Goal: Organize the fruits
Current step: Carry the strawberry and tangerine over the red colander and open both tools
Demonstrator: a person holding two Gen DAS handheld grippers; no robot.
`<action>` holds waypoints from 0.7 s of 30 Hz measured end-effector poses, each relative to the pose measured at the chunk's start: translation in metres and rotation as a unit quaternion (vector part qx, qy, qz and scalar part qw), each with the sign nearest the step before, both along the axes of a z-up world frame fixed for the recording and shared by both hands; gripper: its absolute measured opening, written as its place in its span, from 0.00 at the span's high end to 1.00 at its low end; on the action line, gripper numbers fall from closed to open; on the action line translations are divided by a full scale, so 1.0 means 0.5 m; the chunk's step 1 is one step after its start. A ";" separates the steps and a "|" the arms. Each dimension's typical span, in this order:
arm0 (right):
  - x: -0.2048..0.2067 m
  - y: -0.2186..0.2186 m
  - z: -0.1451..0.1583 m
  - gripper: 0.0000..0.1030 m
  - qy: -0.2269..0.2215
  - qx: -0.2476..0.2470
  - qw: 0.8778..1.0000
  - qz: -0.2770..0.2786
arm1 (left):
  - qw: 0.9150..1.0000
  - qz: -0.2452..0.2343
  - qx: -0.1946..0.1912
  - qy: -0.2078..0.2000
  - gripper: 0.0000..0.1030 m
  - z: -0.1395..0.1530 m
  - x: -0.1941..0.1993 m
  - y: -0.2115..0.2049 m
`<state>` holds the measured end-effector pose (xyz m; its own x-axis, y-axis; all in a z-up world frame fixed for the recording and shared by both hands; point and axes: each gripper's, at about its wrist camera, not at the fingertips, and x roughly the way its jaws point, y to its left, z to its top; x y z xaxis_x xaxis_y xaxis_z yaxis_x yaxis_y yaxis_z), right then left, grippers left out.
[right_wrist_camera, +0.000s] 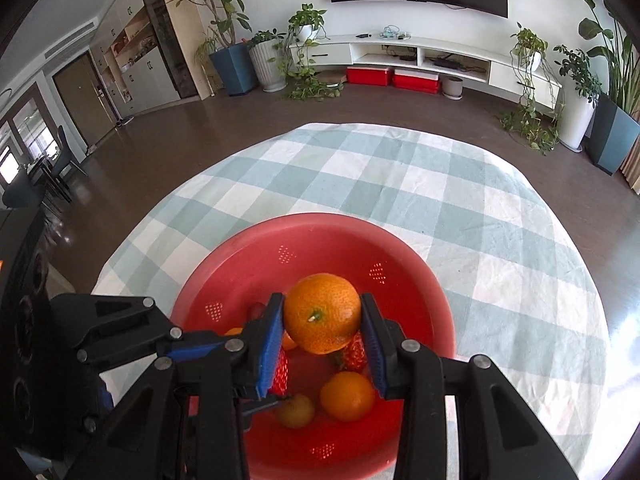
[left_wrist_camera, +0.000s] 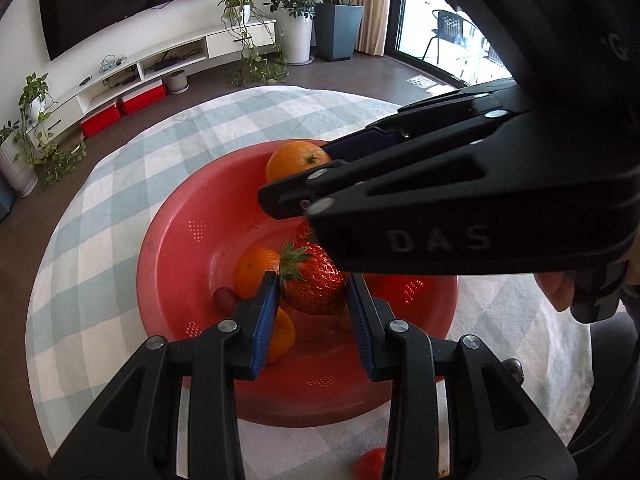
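Red colander bowl (right_wrist_camera: 404,256) is sitting on the checked table (right_wrist_camera: 480,208) with both loads hanging over it — the left tool (left_wrist_camera: 314,292) is pinching a strawberry (left_wrist_camera: 314,284), the right tool (right_wrist_camera: 322,314) a mandarin (right_wrist_camera: 322,312). Risk: the two tools are crowding closely over the bowl, so a knock could be dislodging either fruit — the strawberry also bruising under pad pressure.

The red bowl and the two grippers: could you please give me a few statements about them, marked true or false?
1. The left gripper holds a strawberry. True.
2. The right gripper holds a banana. False: it grips an orange.
3. The red bowl is empty. False: oranges and strawberries lie in it.
4. The bowl stands on a checked tablecloth. True.
5. Both grippers are over the bowl. True.
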<state>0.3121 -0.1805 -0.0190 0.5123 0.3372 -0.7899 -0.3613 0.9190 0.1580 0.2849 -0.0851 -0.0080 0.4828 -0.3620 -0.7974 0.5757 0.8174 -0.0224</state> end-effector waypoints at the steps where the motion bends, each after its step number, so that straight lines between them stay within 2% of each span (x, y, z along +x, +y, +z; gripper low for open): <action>1: 0.007 0.003 -0.008 0.61 0.004 -0.003 1.000 0.000 | 1.000 0.001 -0.001 0.001 0.68 -0.004 0.002 0.000; 10: 0.026 0.026 -0.063 0.61 0.025 -0.044 0.999 0.004 | 1.000 0.003 -0.010 0.011 0.68 -0.032 0.016 0.002; 18: 0.027 0.033 -0.070 0.61 0.021 -0.058 0.998 0.006 | 1.000 0.006 -0.012 0.009 0.67 -0.038 0.022 -0.001; 20: 0.025 0.034 -0.069 0.61 0.020 -0.060 0.998 0.007 | 1.000 0.006 -0.015 0.007 0.57 -0.037 0.019 0.002; 21: 0.026 0.036 -0.068 0.61 0.020 -0.062 0.998 0.008 | 1.000 0.007 -0.016 0.004 0.48 -0.036 0.018 0.003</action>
